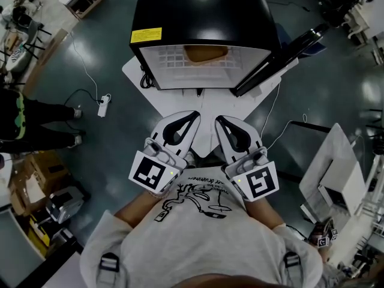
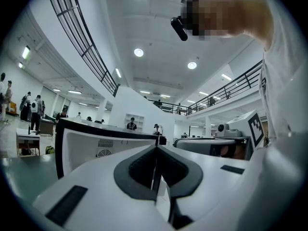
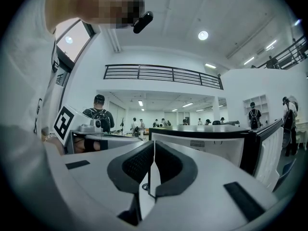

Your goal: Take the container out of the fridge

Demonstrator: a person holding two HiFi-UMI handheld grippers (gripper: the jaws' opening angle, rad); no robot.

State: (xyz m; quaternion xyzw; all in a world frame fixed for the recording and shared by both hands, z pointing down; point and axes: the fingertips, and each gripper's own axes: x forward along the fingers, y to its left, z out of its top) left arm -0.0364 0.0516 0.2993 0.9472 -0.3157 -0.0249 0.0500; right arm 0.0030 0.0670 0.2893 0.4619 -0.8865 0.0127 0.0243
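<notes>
— Where's the container (image 1: 206,53)?
— In the fridge (image 1: 204,17), on the shelf (image 1: 174,62), near its back edge, I think. The door (image 1: 282,56) stands out to the right.
— The grippers?
— The left gripper (image 1: 193,115) and right gripper (image 1: 219,119) are side by side before the opening.

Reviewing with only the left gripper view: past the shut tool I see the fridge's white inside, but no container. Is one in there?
Observer: Yes. The head view shows an orange-brown container at the back inside the fridge.
Operator: Where is the door?
Observer: The door stands swung open, at the fridge's right in the head view.
Operator: And the right tool?
Observer: The right tool is shut, with nothing between its jaws.
</notes>
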